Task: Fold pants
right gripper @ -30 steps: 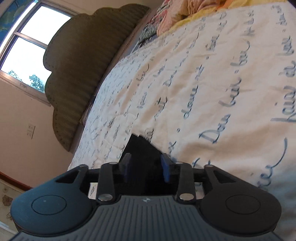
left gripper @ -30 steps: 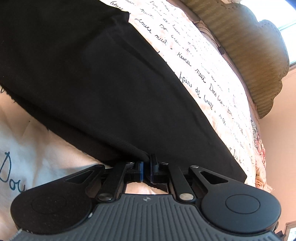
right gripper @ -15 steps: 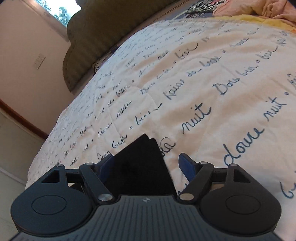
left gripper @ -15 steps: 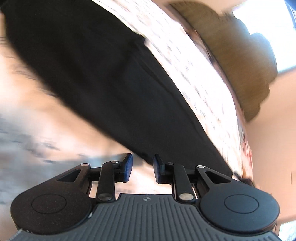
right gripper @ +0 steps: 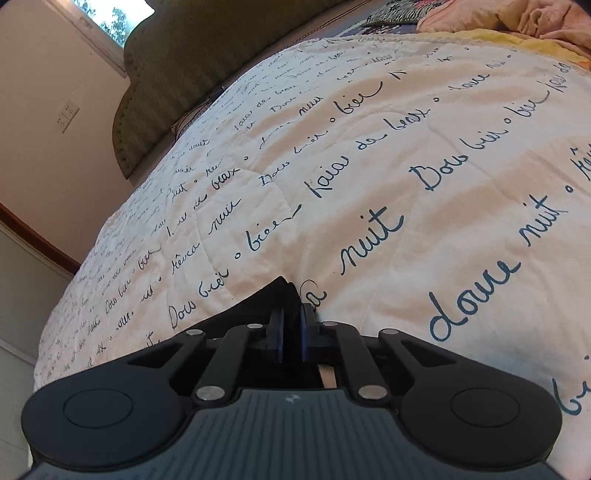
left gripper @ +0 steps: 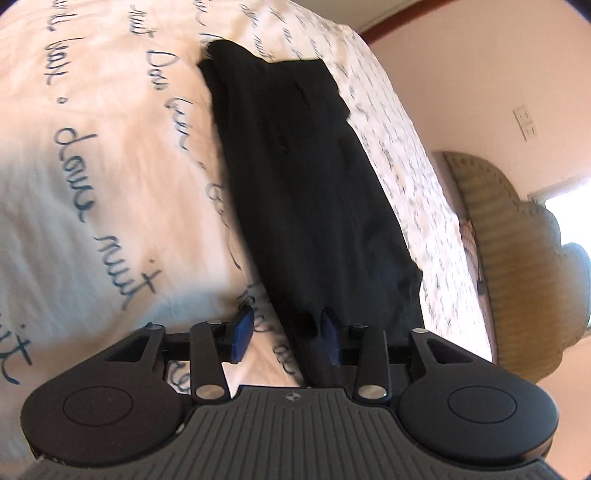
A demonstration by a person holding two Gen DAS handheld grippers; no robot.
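Note:
The black pants (left gripper: 306, 177) lie folded lengthwise as a long strip on the white quilt, running away from my left gripper (left gripper: 286, 334). That gripper is open, its blue pads either side of the near edge of the pants' end, holding nothing. In the right wrist view my right gripper (right gripper: 290, 332) is shut on a corner of the black pants (right gripper: 266, 299), which pokes out just past the fingertips and lies low on the quilt.
The white quilt (right gripper: 406, 166) with blue handwriting covers the bed. A padded olive headboard (left gripper: 517, 258) stands at the bed's end, also in the right wrist view (right gripper: 192, 62). Pink and yellow bedding (right gripper: 517, 18) is piled far right. The wall has a switch plate (left gripper: 526, 123).
My left gripper let go of the pants, opened and swung round to the pants' end. My right gripper opened wide, then shut on the pants' corner.

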